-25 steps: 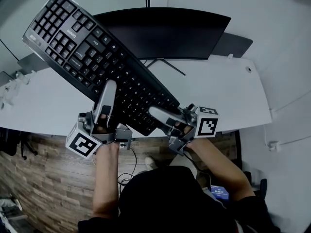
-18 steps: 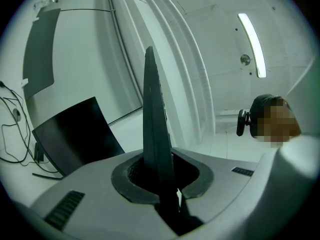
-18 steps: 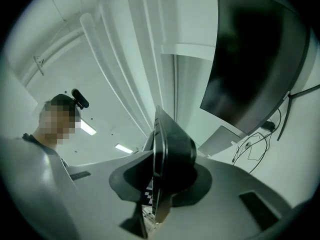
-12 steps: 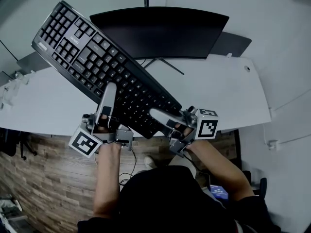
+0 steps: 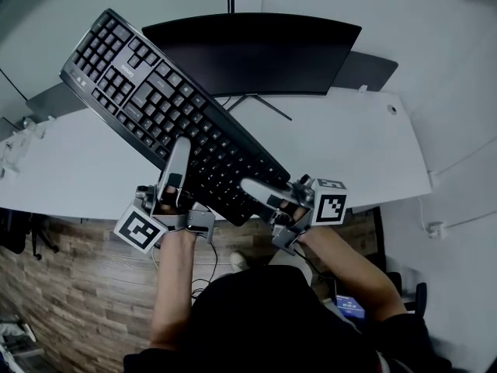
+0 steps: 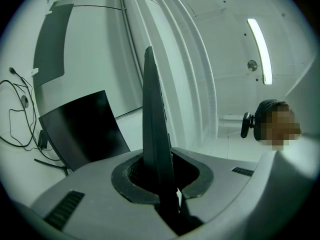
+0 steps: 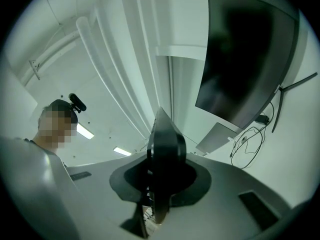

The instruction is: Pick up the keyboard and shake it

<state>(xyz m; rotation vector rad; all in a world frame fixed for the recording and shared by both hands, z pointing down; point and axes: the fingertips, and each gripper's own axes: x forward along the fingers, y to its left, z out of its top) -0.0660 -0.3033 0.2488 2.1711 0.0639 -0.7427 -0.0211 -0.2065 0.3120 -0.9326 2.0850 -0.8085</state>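
Presently: keyboard lifted and clamped by both grippers; shake not confirmed.

The keyboard point(image 5: 167, 119) is held clear of the bench point(image 5: 349, 146) at a tilt, with its far end raised up and to the left in front of the dark monitor point(image 5: 256, 53). The left gripper point(image 5: 178, 152) is pinched onto one long edge near the person, and the right gripper point(image 5: 252, 186) is pinched onto the near end. In each gripper view the keyboard's dark edge is seen squeezed between the jaws. The pick-up is judged complete. Whether shaking is under way cannot be established from one moment, so the shake is recorded as outstanding. The two-point grip is judged adequate for it.
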